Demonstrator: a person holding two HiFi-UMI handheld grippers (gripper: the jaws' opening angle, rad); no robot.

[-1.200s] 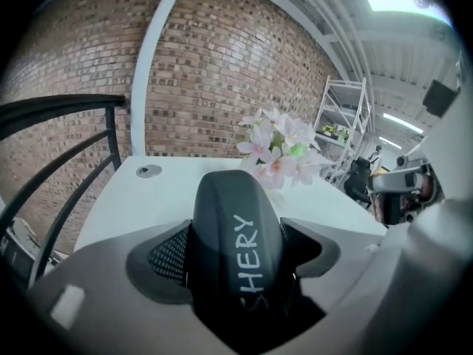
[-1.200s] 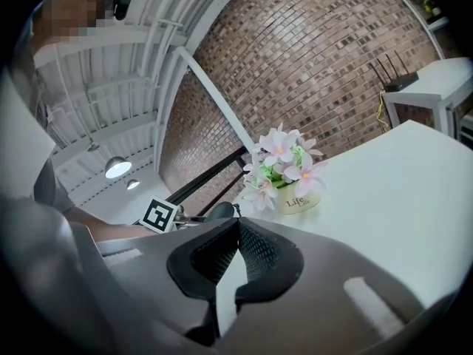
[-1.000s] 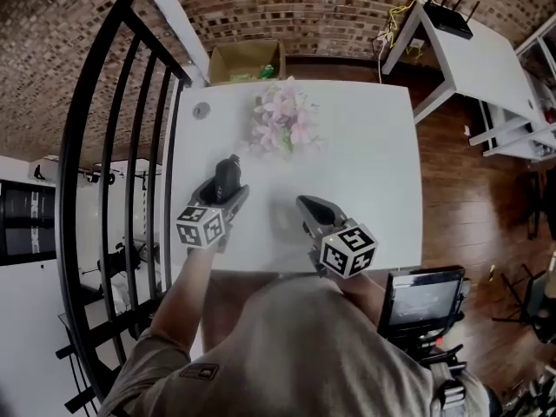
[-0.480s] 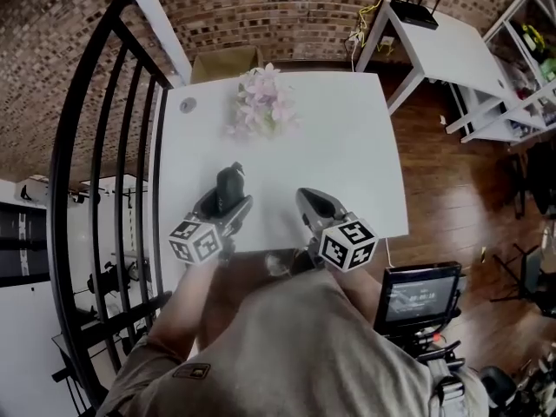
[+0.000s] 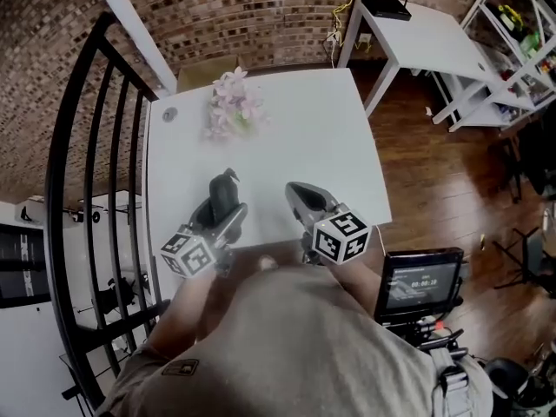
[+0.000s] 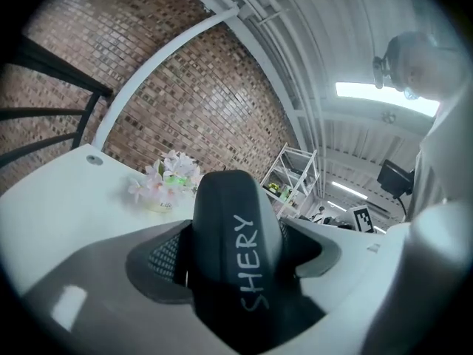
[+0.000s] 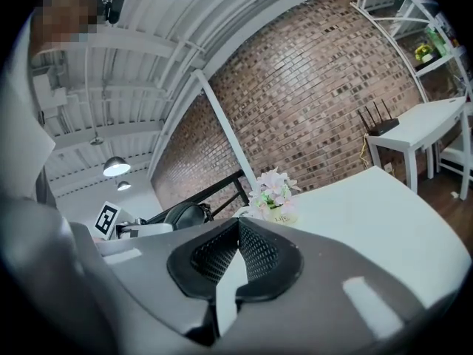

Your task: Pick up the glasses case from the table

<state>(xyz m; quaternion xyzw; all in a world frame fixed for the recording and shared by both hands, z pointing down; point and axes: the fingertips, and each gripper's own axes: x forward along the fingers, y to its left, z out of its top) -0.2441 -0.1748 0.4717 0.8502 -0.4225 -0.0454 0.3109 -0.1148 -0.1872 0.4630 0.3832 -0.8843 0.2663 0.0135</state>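
A black glasses case point(image 6: 235, 250) with white lettering is clamped between the jaws of my left gripper point(image 6: 230, 261). In the head view the glasses case point(image 5: 224, 191) sticks up from the left gripper point(image 5: 221, 205) over the near left part of the white table point(image 5: 287, 137), tilted upward off the surface. My right gripper point(image 5: 304, 200) is held beside it to the right, near the table's front edge. In the right gripper view the right gripper point(image 7: 238, 251) has its padded jaws together with nothing between them.
A small pot of pink flowers point(image 5: 230, 111) stands at the far left of the table, with a small round disc point(image 5: 169, 114) near the left corner. A black railing point(image 5: 95, 189) runs along the left. A white side table point(image 5: 417, 37) with a router stands at the back right.
Both grippers have drawn back toward the person and the near edge of the table, the left one still carrying the case. The head camera has shifted, so the table sits further left.
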